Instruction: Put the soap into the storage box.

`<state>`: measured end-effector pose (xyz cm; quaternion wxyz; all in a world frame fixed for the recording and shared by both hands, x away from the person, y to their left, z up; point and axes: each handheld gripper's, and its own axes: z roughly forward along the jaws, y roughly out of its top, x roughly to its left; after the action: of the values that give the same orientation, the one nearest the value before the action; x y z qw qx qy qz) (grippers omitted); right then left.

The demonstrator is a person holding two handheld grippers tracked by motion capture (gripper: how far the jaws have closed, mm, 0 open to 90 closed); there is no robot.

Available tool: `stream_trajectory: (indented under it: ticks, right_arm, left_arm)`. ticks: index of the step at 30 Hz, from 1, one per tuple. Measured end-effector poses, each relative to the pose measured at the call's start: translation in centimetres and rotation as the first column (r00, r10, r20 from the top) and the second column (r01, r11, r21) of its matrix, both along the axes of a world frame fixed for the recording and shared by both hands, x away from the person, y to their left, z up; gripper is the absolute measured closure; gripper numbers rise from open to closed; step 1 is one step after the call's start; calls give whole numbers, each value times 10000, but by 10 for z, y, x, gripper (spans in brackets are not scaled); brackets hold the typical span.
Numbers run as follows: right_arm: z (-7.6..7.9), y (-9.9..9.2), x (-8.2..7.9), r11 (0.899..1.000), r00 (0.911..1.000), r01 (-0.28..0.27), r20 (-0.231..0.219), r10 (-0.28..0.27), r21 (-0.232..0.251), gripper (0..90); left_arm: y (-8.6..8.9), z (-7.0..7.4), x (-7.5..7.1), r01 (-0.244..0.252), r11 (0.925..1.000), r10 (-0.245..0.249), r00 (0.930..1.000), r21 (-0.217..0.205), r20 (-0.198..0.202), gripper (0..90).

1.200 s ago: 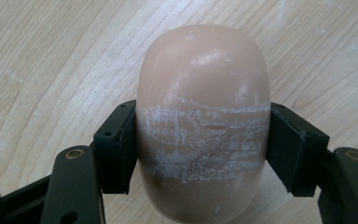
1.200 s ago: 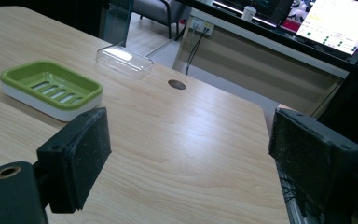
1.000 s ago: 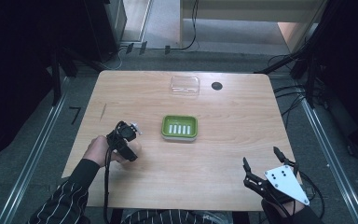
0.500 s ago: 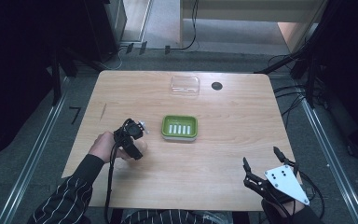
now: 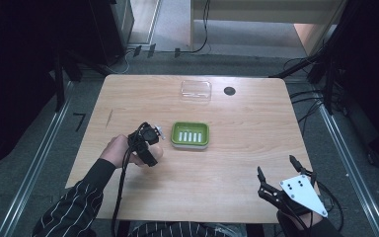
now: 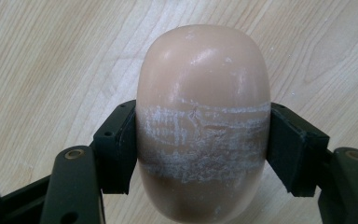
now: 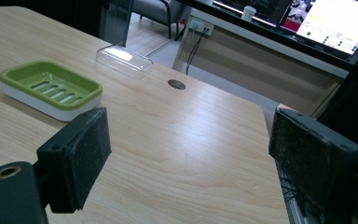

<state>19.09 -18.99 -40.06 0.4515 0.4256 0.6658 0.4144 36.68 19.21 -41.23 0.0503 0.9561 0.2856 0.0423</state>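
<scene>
I have the left gripper (image 6: 200, 149) clenched across the middle of a tan bar of soap (image 6: 201, 121), just at nine o'clock of the green soap dish (image 5: 190, 135); the bar looks rigid but slick, and the white scuffing at the pads suggests it scrapes easily, so I judge a firm mid-body hold safest. The right gripper (image 7: 191, 158) hangs released at five o'clock of the table (image 5: 237, 173), holding nothing; a clear lid (image 5: 196, 90) lies at twelve.

The left gripper (image 5: 154, 140) has carried the soap (image 6: 200, 121) toward the soap dish (image 5: 190, 134).
</scene>
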Motion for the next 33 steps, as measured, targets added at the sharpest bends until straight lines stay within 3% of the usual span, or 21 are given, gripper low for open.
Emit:
stream_trajectory:
  ticks: [33]
  right_arm:
    - [-2,-5,0,10000,9999,96,-48,-96,7,135]
  left_arm:
    - [-25,10,12,1037,9946,-1036,9946,50,-45,335]
